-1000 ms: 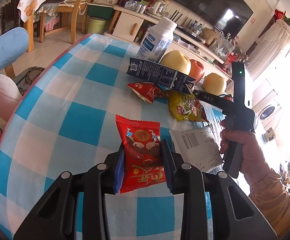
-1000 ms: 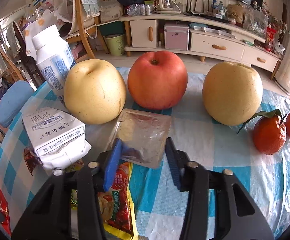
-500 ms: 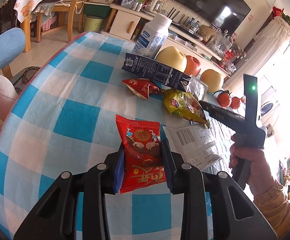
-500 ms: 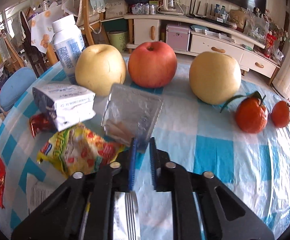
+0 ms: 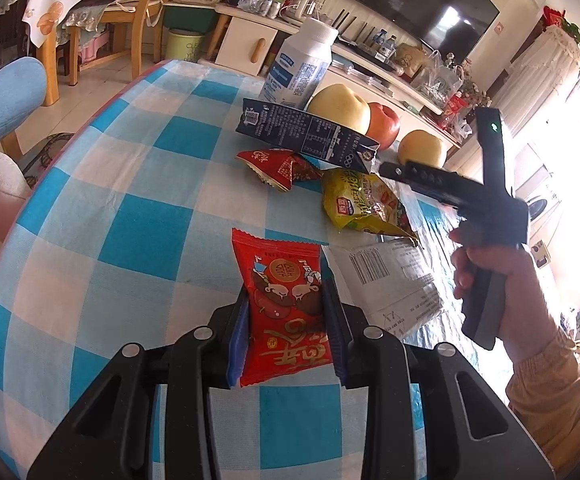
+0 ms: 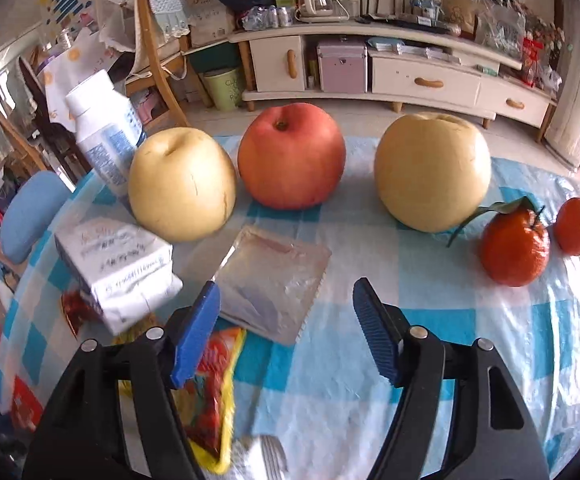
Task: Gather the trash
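Observation:
My left gripper [image 5: 285, 300] is shut on a red snack packet [image 5: 283, 304] that lies on the checked tablecloth [image 5: 129, 216]. My right gripper [image 6: 285, 300] is open just above a clear silvery wrapper [image 6: 273, 280] lying flat in front of the fruit; the wrapper sits between the jaws, untouched. Other trash lies nearby: a yellow snack bag [image 5: 362, 204], a small red wrapper [image 5: 277, 166], a dark blue carton [image 5: 310, 136] lying on its side, and a white paper label [image 5: 390, 280]. The yellow bag [image 6: 213, 392] and the carton [image 6: 117, 268] also show in the right wrist view.
Two yellow pears [image 6: 181, 184] [image 6: 430, 172], a red apple [image 6: 292, 156] and two tangerines [image 6: 514, 246] [image 6: 574, 226] stand in a row behind the wrapper. A white bottle [image 6: 101, 136] stands at the left. A blue chair [image 5: 5, 96] is beside the table.
My right gripper was shut on the silvery wrapper and holding it up; it has opened, and the wrapper now lies flat on the table. The left gripper has not moved.

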Demonstrator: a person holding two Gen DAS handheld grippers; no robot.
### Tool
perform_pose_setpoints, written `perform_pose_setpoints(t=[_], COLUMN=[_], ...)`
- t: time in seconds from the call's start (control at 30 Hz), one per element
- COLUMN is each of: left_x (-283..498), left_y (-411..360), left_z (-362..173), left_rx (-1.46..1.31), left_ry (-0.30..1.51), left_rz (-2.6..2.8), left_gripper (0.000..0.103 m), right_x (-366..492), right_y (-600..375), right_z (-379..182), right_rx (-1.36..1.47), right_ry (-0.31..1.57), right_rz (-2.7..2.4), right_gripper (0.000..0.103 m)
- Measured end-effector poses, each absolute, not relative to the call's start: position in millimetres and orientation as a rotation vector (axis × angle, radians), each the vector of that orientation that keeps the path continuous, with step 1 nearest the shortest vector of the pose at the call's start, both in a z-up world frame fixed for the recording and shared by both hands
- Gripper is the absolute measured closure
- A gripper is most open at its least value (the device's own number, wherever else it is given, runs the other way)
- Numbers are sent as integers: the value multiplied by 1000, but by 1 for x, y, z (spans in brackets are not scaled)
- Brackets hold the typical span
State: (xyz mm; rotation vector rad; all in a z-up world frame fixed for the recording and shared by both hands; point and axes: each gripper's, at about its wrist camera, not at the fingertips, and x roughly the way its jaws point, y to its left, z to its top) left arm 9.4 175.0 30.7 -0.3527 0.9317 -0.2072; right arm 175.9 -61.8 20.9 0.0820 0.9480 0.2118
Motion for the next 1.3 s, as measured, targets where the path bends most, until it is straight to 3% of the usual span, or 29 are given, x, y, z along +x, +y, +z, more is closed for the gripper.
perform_pose_setpoints(t=[0.23,0.5,0.9,1.3], left_x=[9,8,4,-15], left_y=[176,176,173,189], left_z=[31,33,36,54], left_rx=[-358,-354,-328,-340], left_ry=[930,924,905,841], left_rz=[-203,-205,-198,-154], left_gripper=[68,68,68,68], right_x=[199,182,101,24], right_y=[-31,-40,-34,-36], right_z=[10,6,13,66], right_rx=[18,16,-67,4], right_ry=[1008,961,906,727], right_rz=[147,141,240,237], right_gripper=[27,40,42,42])
